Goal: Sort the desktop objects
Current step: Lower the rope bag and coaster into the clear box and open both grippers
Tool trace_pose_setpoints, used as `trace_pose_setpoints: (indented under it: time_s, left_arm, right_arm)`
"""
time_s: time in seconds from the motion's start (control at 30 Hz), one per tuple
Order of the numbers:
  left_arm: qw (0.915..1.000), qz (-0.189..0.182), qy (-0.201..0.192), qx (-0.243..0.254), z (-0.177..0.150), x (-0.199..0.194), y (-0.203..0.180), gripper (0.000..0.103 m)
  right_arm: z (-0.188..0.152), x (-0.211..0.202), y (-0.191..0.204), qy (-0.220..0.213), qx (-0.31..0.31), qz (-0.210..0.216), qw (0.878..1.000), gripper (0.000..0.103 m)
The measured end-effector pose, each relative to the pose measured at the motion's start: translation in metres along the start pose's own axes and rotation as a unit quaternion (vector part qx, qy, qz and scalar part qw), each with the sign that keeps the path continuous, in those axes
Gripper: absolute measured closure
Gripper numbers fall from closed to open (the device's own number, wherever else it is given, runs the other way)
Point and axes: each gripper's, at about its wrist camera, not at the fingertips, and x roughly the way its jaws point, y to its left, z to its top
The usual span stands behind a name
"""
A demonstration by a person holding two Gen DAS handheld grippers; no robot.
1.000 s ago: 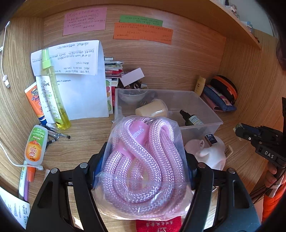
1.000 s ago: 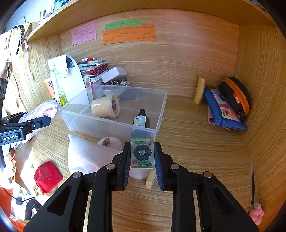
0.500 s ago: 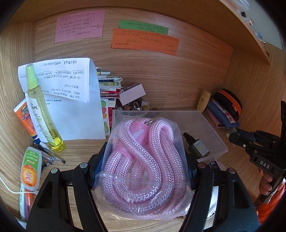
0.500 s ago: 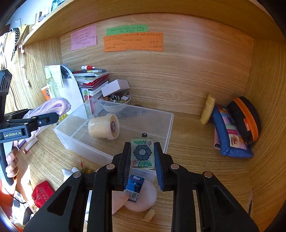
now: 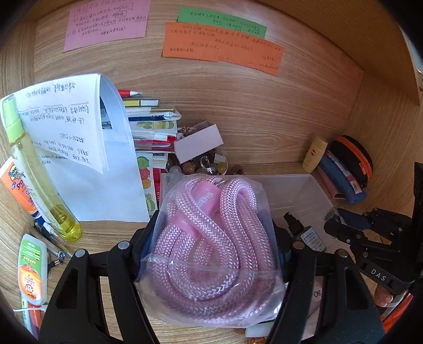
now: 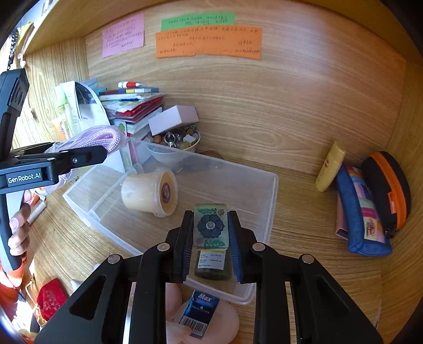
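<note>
The left claw [image 5: 211,246] is clamped on a bagged pink rope [image 5: 211,238], jaws fairly wide around the bundle, held above the left end of the clear bin [image 6: 267,190]. The right claw [image 6: 210,246] is nearly closed on a flower-print tile [image 6: 210,229], over the bin's near edge. In the bin, a cream cup [image 6: 150,193] lies at 10 o'clock from the tile and a dark bottle [image 6: 212,264] just beneath it. The bin rests on the wooden table [image 6: 304,264].

We see a pink braided rope [image 5: 211,238] in clear wrap, a green tile [image 6: 210,226] with a dark flower pattern, a yellow spray bottle [image 5: 34,180], and orange [image 6: 208,42], green [image 6: 197,20] and pink notes [image 6: 123,35] on wood grain.
</note>
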Motion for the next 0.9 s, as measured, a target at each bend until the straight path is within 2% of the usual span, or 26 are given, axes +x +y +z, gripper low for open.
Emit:
trace_pose_setpoints:
  time_s: [0.2, 0.37, 0.47, 0.53, 0.6, 0.9]
  left_arm:
    - [0.9998, 0.005, 0.021, -0.002, -0.006, 0.018, 0.003, 0.034]
    - [0.9995, 0.020, 0.014, 0.020, -0.010, 0.021, -0.004, 0.034]
    - [0.9992, 0.014, 0.026, 0.027, -0.012, 0.028, -0.007, 0.034]
    - [0.9986, 0.023, 0.033, 0.036, -0.015, 0.034, -0.010, 0.034]
    - [0.9978, 0.037, 0.028, 0.048, -0.016, 0.035, -0.014, 0.034]
    - [0.9975, 0.040, 0.026, 0.052, -0.018, 0.033, -0.015, 0.033]
  right_arm:
    - [0.004, 0.025, 0.006, 0.021, -0.006, 0.008, 1.000, 0.081]
    - [0.005, 0.037, 0.009, 0.038, -0.010, 0.019, 0.999, 0.081]
    - [0.005, 0.043, 0.011, 0.046, -0.014, 0.019, 0.999, 0.081]
    - [0.005, 0.047, 0.011, 0.051, -0.014, 0.022, 0.998, 0.081]
    - [0.004, 0.050, 0.011, 0.055, -0.011, 0.025, 0.998, 0.081]
    - [0.002, 0.052, 0.012, 0.060, -0.011, 0.040, 0.997, 0.080]
